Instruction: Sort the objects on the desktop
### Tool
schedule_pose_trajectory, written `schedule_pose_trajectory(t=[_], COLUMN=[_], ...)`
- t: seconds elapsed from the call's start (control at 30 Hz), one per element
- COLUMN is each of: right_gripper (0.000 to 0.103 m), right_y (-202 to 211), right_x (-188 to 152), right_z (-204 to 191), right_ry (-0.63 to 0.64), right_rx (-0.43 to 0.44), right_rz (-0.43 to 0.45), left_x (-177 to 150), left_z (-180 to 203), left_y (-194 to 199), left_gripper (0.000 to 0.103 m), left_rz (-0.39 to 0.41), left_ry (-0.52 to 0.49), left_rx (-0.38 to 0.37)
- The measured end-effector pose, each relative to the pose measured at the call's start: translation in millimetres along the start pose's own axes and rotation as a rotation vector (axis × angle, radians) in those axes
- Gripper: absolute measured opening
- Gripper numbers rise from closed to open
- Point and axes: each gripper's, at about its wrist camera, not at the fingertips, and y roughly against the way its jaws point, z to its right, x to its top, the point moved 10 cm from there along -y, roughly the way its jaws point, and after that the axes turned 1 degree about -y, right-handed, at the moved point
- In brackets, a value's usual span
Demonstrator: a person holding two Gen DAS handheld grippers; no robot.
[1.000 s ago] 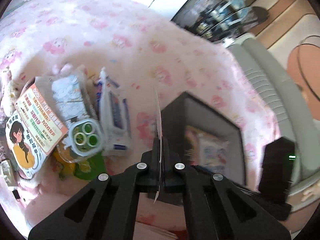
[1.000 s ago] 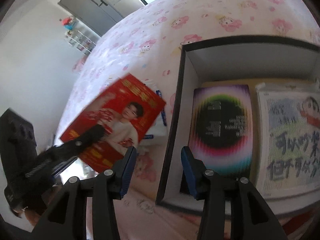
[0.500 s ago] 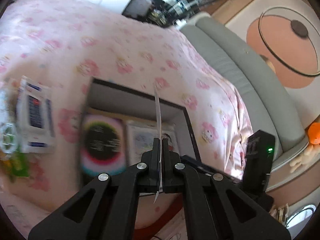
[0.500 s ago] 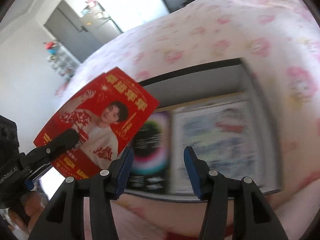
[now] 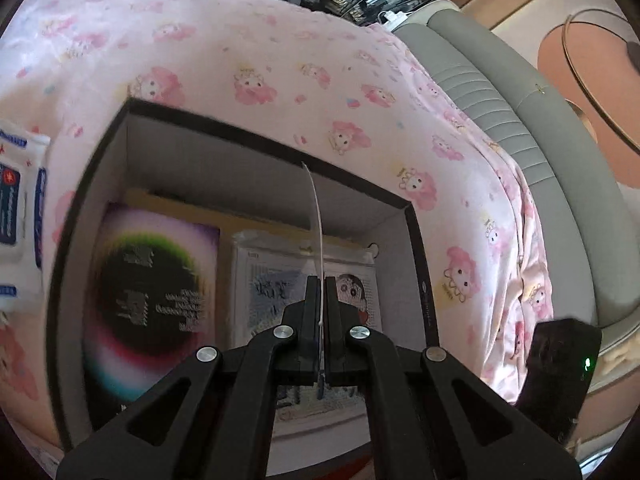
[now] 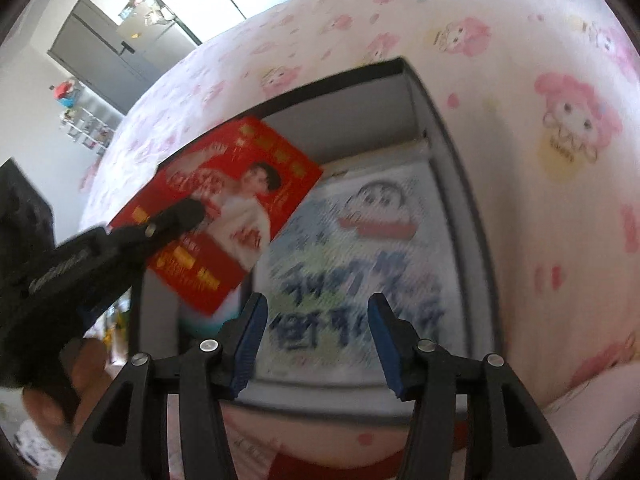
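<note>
My left gripper [image 5: 320,280] is shut on a thin red card [image 6: 236,208], which shows edge-on as a white sliver [image 5: 318,220] in the left wrist view. The card hangs over a black open box [image 5: 420,240] on the pink patterned cloth. Inside the box lie a dark rainbow-ringed booklet [image 5: 148,300] on the left and a cartoon-printed packet [image 6: 360,256] on the right. In the right wrist view the left gripper [image 6: 188,212] comes in from the left with the card. My right gripper [image 6: 314,332] is open with blue pads and nothing between them, above the box's near edge.
A white and blue tissue pack [image 5: 20,208] lies left of the box. A grey sofa [image 5: 520,120] runs along the right. The pink cloth [image 5: 260,60] stretches beyond the box. A hand [image 6: 80,380] holds the left gripper.
Both grippers have swung over the box, so it now fills each view. The red card has travelled with the left gripper to above the box. The right gripper's jaws stand wider than a second ago.
</note>
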Motion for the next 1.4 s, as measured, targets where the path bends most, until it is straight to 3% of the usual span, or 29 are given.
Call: schedule_pose_trajectory(t=[0.23, 0.33, 0.4, 0.47, 0.53, 0.67, 0.93, 1.1, 1.27, 1.4], right_gripper=[0.048, 0.048, 0.049, 0.05, 0.05, 0.05, 0.051, 0.051, 0.051, 0.051], right_y=[-36.6, -49.3, -57.4, -60.8, -60.9, -62.7, -63.9, -61.0, -45.7, -49.4], right_x=[-0.3, -5.9, -11.0, -11.5, -10.5, -9.9, -10.0, -10.7, -12.6, -19.0], right_z=[0.8, -0.1, -0.6, -0.8, -2.7, -4.8, -10.7, -11.2, -11.1, -14.2], right_ry=[0.083, 0.118, 0.113, 0.11, 0.115, 0.12, 0.134, 0.128, 0.169, 0.171], right_rx=[-0.036, -0.046, -0.028, -0.017, -0.014, -0.02, -0.024, 0.002, 0.022, 0.05], right_rz=[-0.101, -0.127, -0.146, -0.131, -0.119, -0.103, -0.09, -0.081, -0.04, -0.074], left_x=[-34.8, -37.8, -40.3, -42.6, -42.6, -38.6, -17.9, 0.0, 7.2, 6.8], left_z=[-28.5, -36.3, -40.1, -44.2, -48.6, -55.2, -53.9, -40.3, -37.4, -52.0], left_y=[-24.4, -22.8, -21.5, -17.0, -8.8, 12.9, 47.6, 38.2, -11.8, -35.7], left_gripper=[0.002, 0.016, 0.04, 0.048, 0.048, 0.057, 0.058, 0.058, 0.057, 0.056], left_rz=[-0.115, -0.148, -0.182, -0.204, -0.208, -0.172, -0.061, -0.025, -0.108, -0.187], left_ry=[-0.042, -0.056, -0.084, -0.12, -0.162, -0.227, -0.237, -0.258, -0.294, -0.314], left_rx=[0.181, 0.227, 0.269, 0.311, 0.374, 0.478, 0.515, 0.421, 0.376, 0.45])
